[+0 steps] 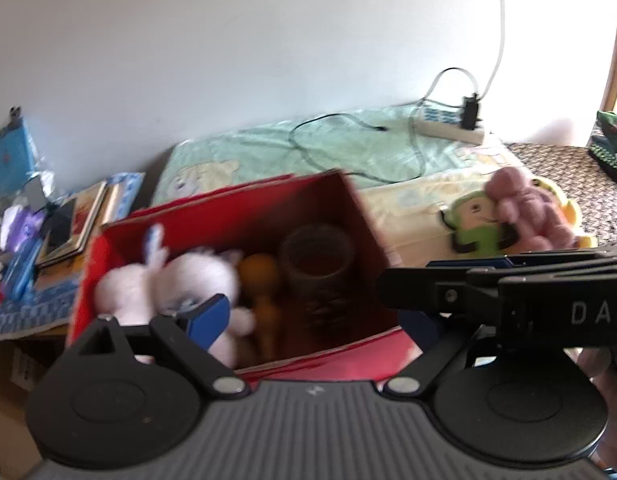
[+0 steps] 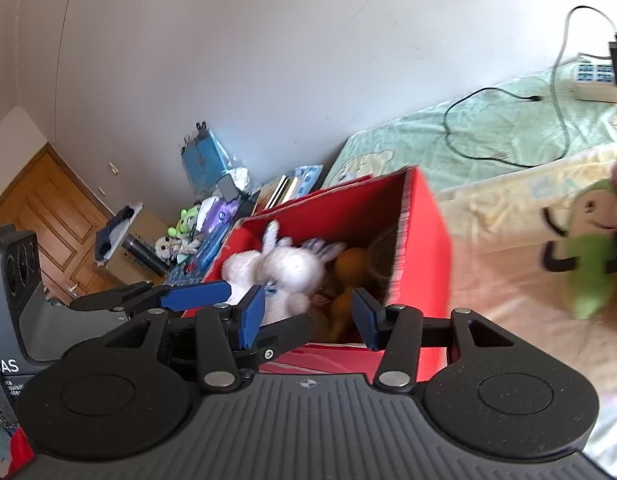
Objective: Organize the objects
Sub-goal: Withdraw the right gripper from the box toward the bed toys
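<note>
A red box (image 1: 244,212) stands on the bed and holds a white plush (image 1: 180,280), an orange wooden toy (image 1: 260,276) and a dark cylinder (image 1: 316,256). My left gripper (image 1: 312,320) hangs open over the box's near side, its left pad beside the white plush. My right gripper (image 2: 308,316) is also open above the box's (image 2: 424,240) near edge, with nothing between its pads. It crosses the left wrist view from the right as a black body (image 1: 508,292). A green plush (image 1: 476,224) and a pink plush (image 1: 524,208) lie on the bed right of the box.
A power strip (image 1: 448,124) with cables lies on the green sheet (image 1: 348,148) at the back. Left of the box, a side table holds books (image 1: 76,220) and small toys (image 2: 184,224). A wooden door (image 2: 48,208) stands far left.
</note>
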